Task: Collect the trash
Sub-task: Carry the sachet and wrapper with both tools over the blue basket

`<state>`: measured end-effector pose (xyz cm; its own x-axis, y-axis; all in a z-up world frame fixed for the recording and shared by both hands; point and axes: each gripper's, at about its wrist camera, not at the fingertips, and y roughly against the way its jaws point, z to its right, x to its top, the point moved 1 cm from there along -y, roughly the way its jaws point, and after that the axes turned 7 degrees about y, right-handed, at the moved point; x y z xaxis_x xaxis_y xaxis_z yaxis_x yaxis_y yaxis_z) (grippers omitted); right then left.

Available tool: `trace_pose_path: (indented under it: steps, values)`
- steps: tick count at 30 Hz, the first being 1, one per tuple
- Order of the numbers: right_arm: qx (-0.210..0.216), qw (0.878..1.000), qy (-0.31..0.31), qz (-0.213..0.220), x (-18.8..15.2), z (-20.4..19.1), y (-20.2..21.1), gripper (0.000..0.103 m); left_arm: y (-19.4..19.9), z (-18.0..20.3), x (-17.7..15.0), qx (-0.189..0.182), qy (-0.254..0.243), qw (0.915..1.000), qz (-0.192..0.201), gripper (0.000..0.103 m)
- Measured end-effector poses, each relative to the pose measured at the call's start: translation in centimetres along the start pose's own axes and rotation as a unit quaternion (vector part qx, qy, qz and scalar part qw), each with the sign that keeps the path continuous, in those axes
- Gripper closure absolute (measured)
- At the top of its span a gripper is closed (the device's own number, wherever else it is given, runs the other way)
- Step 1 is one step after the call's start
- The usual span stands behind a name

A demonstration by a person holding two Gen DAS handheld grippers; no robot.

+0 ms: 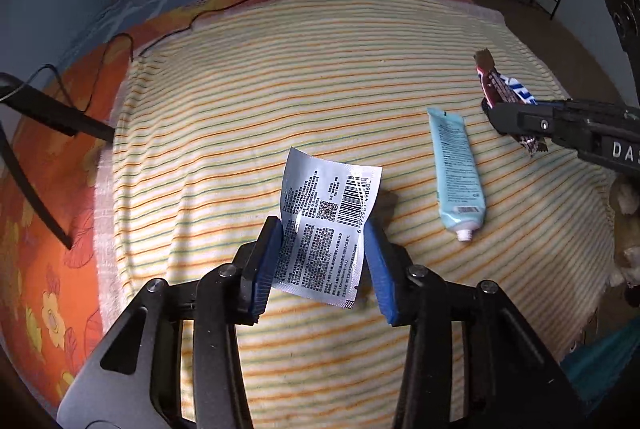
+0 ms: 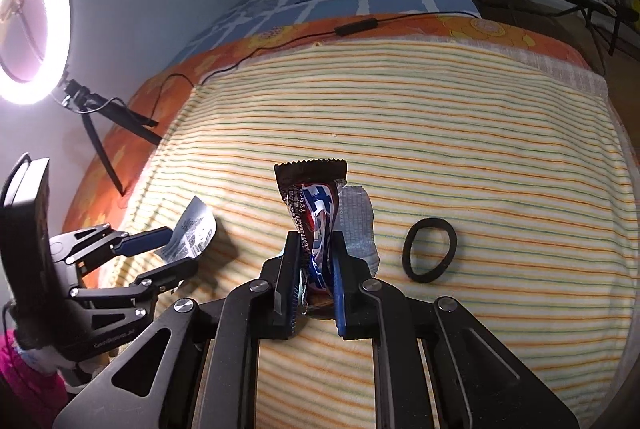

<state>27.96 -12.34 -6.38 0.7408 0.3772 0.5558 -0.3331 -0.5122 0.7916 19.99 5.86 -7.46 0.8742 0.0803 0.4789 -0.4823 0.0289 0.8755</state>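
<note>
Silver sachet (image 1: 326, 225) sits gripped in our left gripper (image 1: 325, 261); our right gripper (image 2: 314, 269) clamps a wrapper (image 2: 314, 217).

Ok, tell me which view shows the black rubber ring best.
The right wrist view: the black rubber ring lies flat and whole on the striped yellow cloth, right of the right gripper. The left wrist view does not show it at all.
</note>
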Motion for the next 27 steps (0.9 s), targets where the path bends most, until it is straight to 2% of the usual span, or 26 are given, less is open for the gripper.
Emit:
trace_pose_path:
  steps: [12, 19, 27]
  values:
    - [0.014, 0.999, 0.033, 0.014, -3.1, -2.0, 5.8, 0.091, 7.2, 2.1, -3.3, -0.002, -0.007, 0.9995, 0.031, 0.06]
    - [0.024, 0.998, 0.053, 0.027, -6.5, -4.1, 9.9, 0.091, 11.6, 3.9, -7.6, -0.009, -0.006, 0.999, 0.043, 0.06]
    - [0.038, 0.995, 0.089, 0.027, -11.7, -7.1, 13.0, 0.091, 14.2, 5.9, -13.8, -0.015, -0.006, 0.9992, 0.037, 0.06]
